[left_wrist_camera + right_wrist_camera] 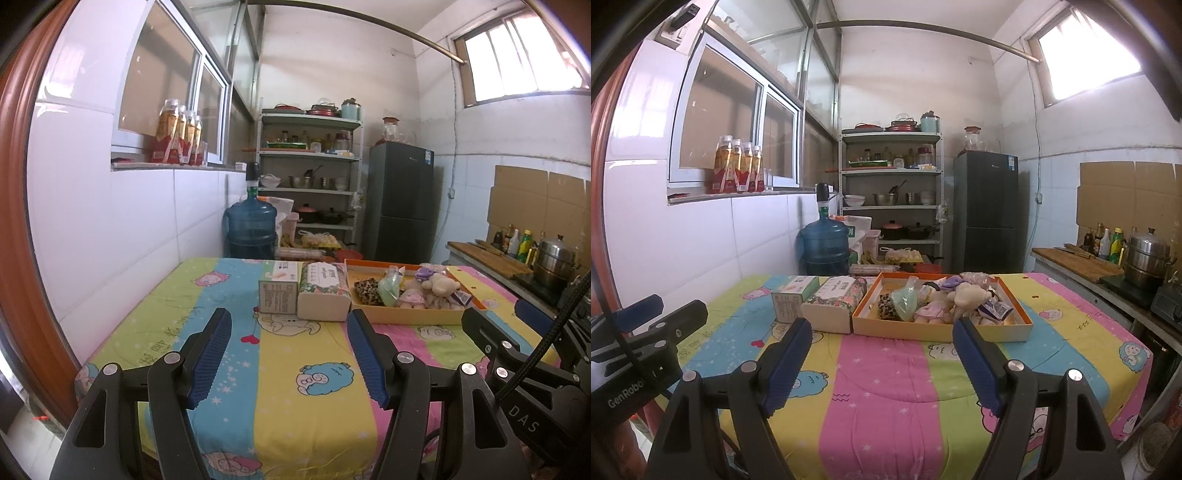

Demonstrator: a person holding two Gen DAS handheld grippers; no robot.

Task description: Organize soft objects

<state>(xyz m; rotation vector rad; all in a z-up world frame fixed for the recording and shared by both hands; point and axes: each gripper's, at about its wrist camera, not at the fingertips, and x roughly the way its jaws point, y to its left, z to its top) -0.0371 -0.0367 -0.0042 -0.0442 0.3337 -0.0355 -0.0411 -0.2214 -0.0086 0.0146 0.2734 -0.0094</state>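
Fingers on both grippers are spread wide with nothing between them: the left gripper [290,354] and the right gripper [882,363] both hang over the near part of the cartoon-print tablecloth [882,398], well back from the goods.

All the soft stuff sits in the orange-rimmed shallow box [1015,326] at the far side of the table: a leopard-print pouch [886,308], a pale green bag [905,301], a cream plush bear [969,295], a pink-dressed doll [934,310] and what looks like a purple flower piece [951,282], though that one is too small to be sure. Just left of the box, touching or nearly so, are a floral tissue pack [834,299] and a green-white carton [792,299].

Honestly this fits both ends of the job: toys already gathered in, or a heap waiting to be sorted out.

If anything gets picked, the person should go for the body of a plush, not a ribbon or bag corner, and lift slowly since the pile is tangled.
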